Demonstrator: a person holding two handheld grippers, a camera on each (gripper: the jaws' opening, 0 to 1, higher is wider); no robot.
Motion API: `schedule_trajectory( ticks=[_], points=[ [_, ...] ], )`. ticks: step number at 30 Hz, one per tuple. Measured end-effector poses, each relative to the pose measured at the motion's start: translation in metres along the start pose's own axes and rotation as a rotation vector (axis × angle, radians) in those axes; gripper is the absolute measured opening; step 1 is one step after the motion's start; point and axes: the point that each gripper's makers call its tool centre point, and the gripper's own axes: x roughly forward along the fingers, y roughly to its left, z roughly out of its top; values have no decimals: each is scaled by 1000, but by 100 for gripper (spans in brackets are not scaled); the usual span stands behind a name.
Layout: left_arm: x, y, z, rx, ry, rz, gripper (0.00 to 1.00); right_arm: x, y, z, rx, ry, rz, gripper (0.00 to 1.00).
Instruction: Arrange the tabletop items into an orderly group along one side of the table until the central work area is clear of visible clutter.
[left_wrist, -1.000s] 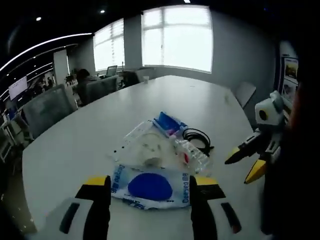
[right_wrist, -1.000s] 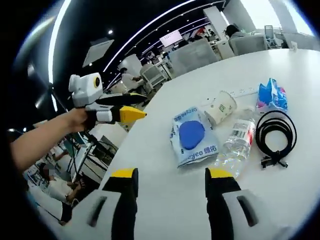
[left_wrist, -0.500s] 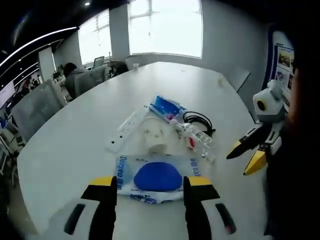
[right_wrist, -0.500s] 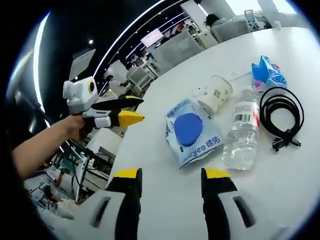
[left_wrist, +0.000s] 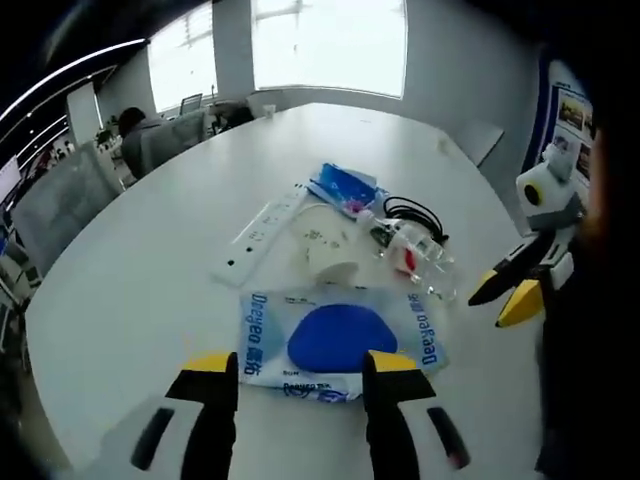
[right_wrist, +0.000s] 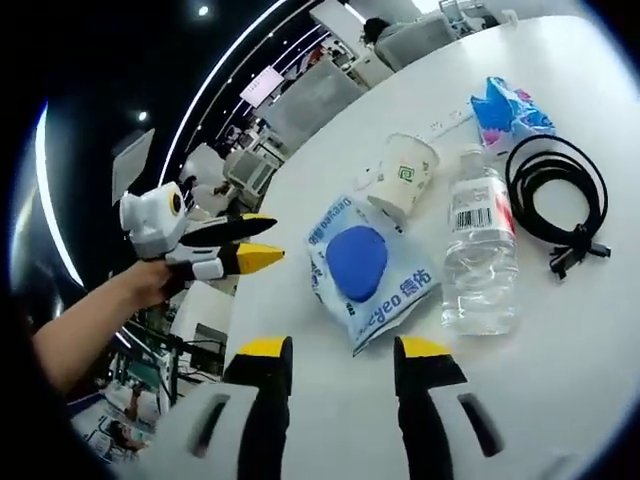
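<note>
A white wet-wipe pack with a blue oval (left_wrist: 340, 340) (right_wrist: 370, 268) lies flat on the white table (left_wrist: 130, 290), nearest both grippers. Behind it a paper cup (left_wrist: 330, 255) (right_wrist: 402, 172) lies on its side. A clear water bottle (left_wrist: 415, 255) (right_wrist: 482, 250) lies beside a coiled black cable (left_wrist: 415, 212) (right_wrist: 555, 190), with a blue packet (left_wrist: 348, 185) (right_wrist: 505, 105) and a white power strip (left_wrist: 262, 232) close by. My left gripper (left_wrist: 300, 365) (right_wrist: 252, 243) is open just short of the pack. My right gripper (right_wrist: 340, 350) (left_wrist: 508, 295) hovers open, holding nothing.
The table's near edge (right_wrist: 255, 300) runs close to the pack on the left gripper's side. Office chairs (left_wrist: 165, 145) and a seated person stand beyond the far left edge. Bare tabletop stretches toward the windows (left_wrist: 330, 45).
Both cameras have come closer to the cluster, so the pack looks larger. Each gripper's jaws stand slightly nearer together than a second ago. The items have not moved.
</note>
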Motion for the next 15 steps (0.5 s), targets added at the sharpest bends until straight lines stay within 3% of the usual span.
schedule_trajectory(
  ticks=[15],
  points=[
    [25,29,-15,17,39,-25,43,26,-7,-14,81,34,-77,28]
  ],
)
